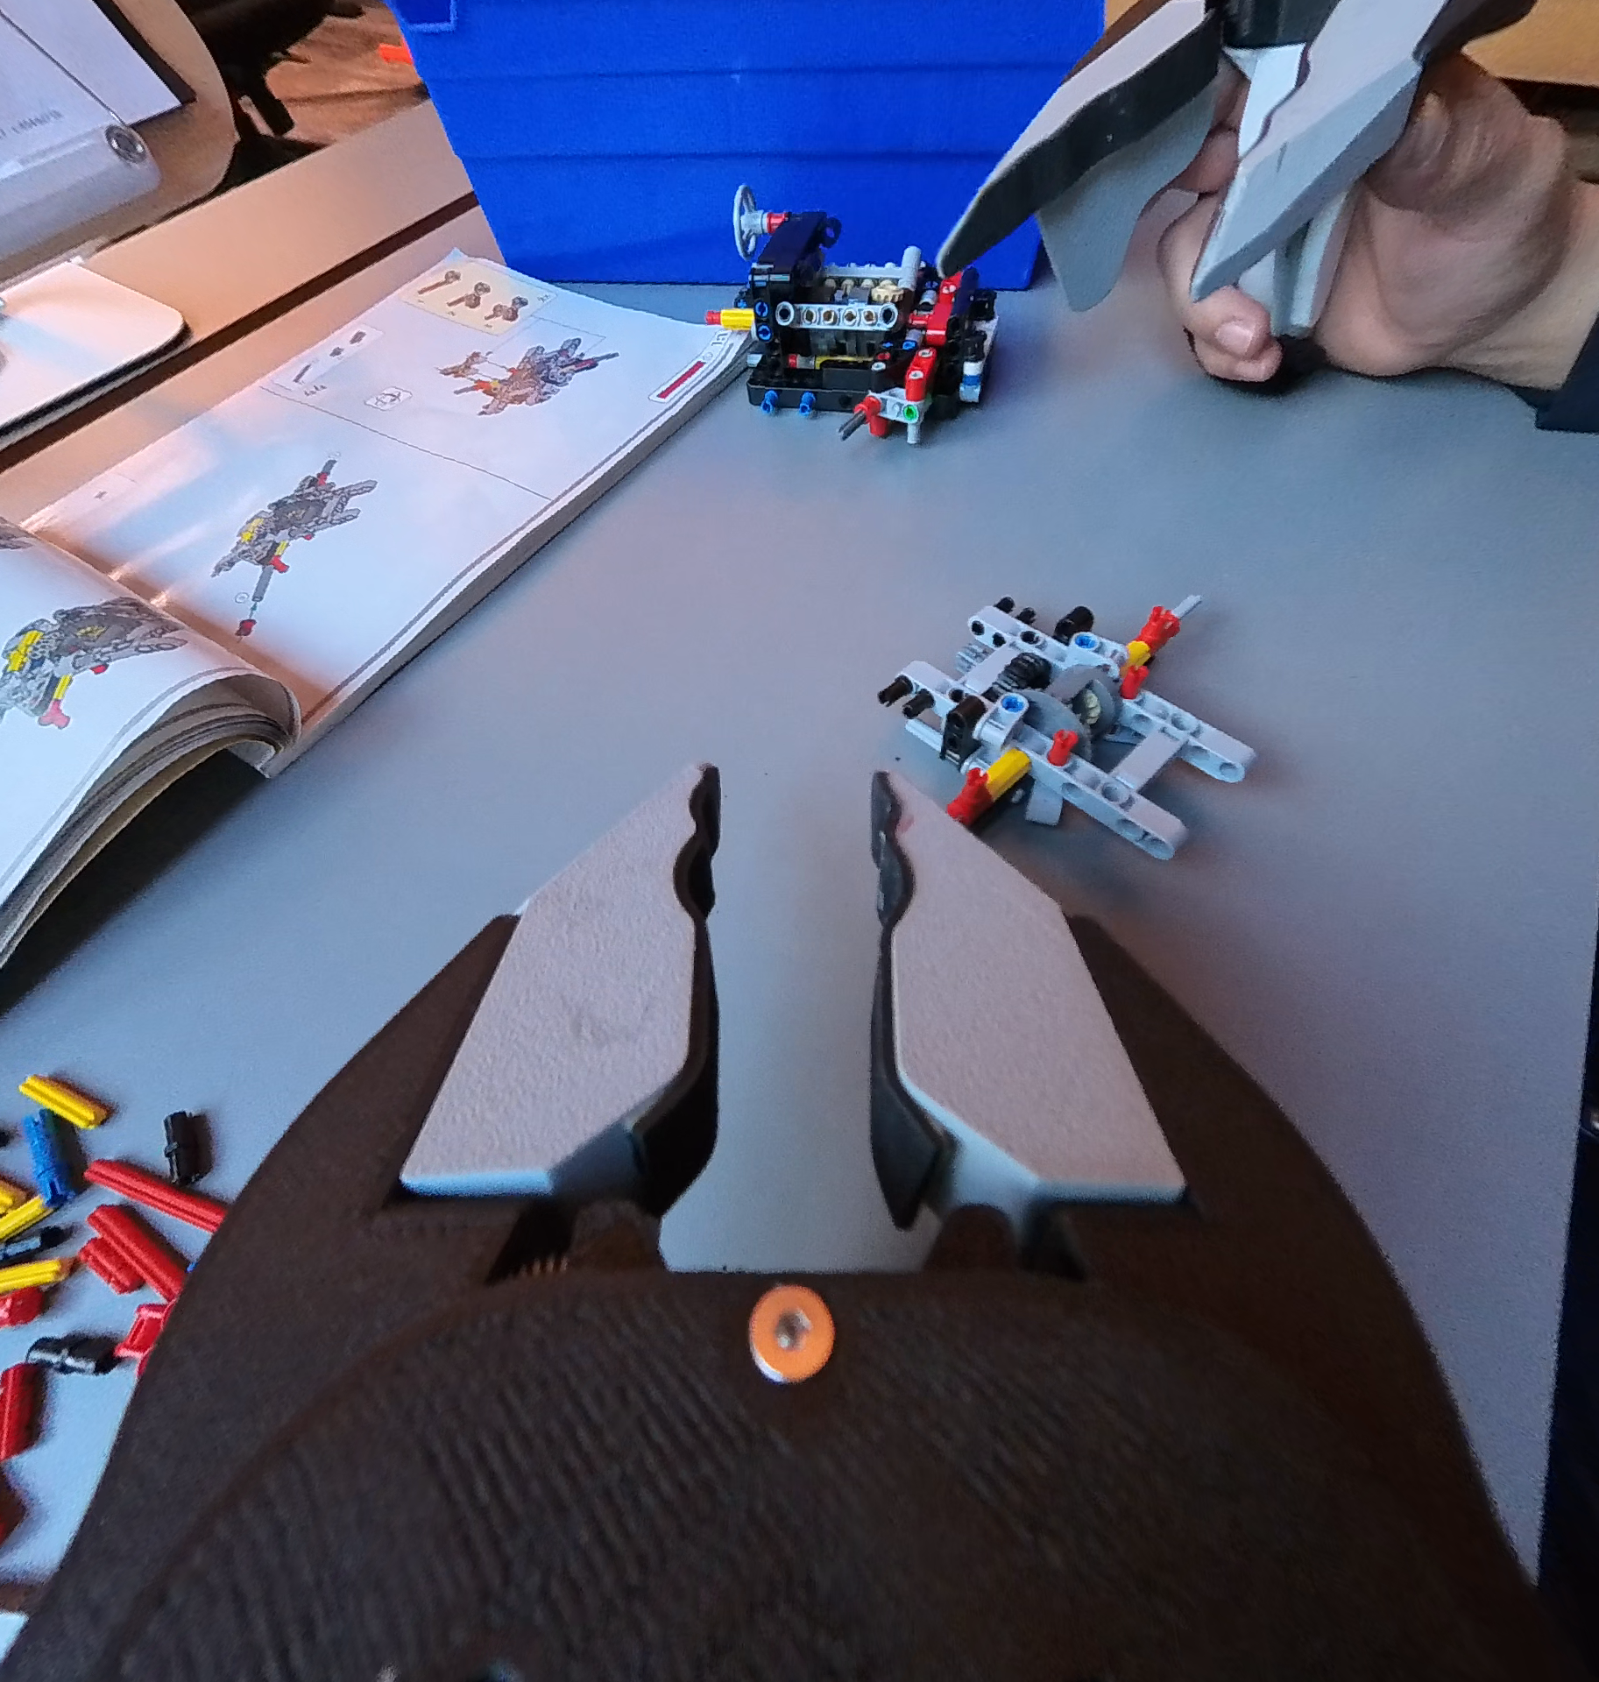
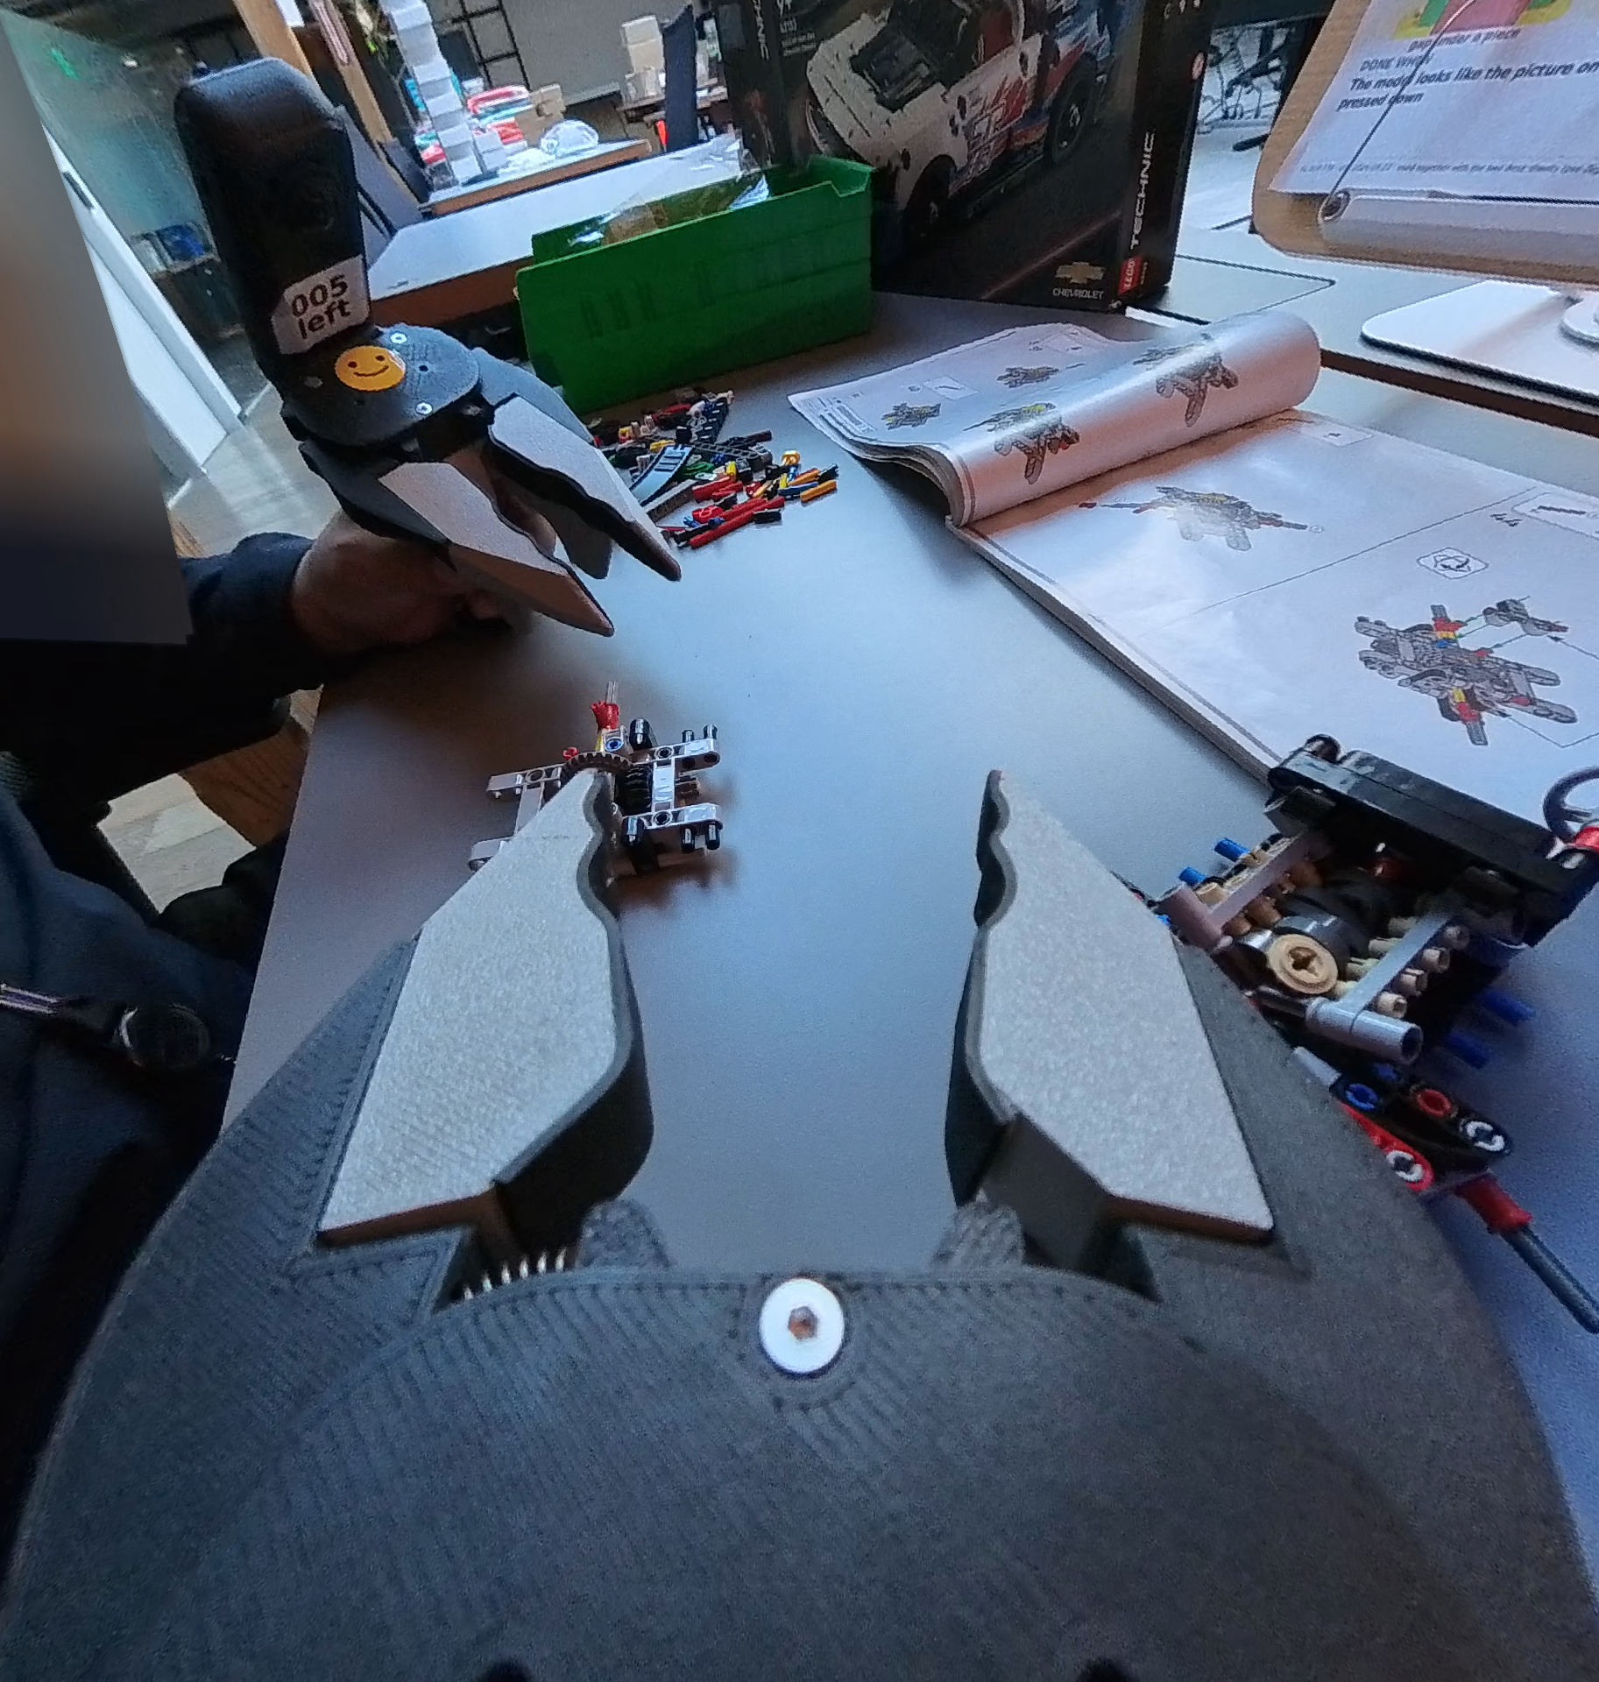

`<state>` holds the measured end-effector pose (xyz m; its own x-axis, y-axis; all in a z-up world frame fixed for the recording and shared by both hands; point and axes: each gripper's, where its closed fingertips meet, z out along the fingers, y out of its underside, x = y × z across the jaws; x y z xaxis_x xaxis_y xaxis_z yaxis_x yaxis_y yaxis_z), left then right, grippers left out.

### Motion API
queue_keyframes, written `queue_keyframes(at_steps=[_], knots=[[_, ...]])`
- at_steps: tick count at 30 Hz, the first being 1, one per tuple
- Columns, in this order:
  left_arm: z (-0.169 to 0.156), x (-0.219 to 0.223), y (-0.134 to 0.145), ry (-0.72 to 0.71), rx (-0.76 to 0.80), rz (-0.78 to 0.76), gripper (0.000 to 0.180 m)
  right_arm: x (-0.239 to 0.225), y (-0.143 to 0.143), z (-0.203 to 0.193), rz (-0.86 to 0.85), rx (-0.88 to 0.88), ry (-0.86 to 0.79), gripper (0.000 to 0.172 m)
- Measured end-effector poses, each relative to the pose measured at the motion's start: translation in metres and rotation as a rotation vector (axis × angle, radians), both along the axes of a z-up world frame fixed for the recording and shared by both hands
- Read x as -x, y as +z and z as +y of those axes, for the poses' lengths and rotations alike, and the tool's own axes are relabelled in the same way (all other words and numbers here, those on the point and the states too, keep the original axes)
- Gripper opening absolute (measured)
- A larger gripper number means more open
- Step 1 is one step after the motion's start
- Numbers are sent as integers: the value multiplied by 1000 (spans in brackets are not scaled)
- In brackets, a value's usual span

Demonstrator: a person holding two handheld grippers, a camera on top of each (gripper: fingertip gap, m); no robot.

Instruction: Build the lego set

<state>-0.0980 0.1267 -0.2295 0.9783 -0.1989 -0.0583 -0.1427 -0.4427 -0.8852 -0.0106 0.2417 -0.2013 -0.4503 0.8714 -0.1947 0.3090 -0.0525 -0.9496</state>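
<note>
My left gripper (image 1: 794, 792) is open with nothing between its fingers, low over the grey table (image 1: 686, 637). A small light-grey brick assembly with a gear, red and yellow pins (image 1: 1068, 719) lies just right of its right fingertip, apart from it. My right gripper (image 2: 788, 792) is wide open and holds nothing. The same small assembly (image 2: 659, 792) lies beyond its left fingertip. A larger black and grey brick assembly (image 2: 1378, 919) stands at its right; it also shows in the left wrist view (image 1: 868, 337). The left gripper (image 2: 641, 601) shows farther off, held in a hand.
An open instruction booklet (image 1: 368, 473) lies on the left, also seen in the right wrist view (image 2: 1232, 510). Loose coloured pins (image 1: 49, 1229) lie near the left gripper. A blue bin (image 1: 732, 118), a green bin (image 2: 695, 282) and a dark box (image 2: 959, 136) stand at the back. One gripper's finger ends stand about 15 cm off the other's.
</note>
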Motion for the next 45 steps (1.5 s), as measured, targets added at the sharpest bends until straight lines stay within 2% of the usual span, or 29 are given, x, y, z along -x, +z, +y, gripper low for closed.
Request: queue_keyframes(at_steps=[12,19,27,33,41,45], knots=[[1,-2,-8,-4,42,41,31,2,0,5,-10,18,-14,75],[0,1,-1,19,-2,46,25,1,3,8,10,26,-31,70],[1,2,-9,35,47,81,24,0,5,9,31,11,-42,62],[3,1,-19,41,95,186,22,-1,8,10,59,1,-51,55],[4,-3,-41,50,178,520,2,-1,7,10,55,5,-54,53],[4,-1,-40,60,178,504,4,-1,7,11,54,11,-53,53]])
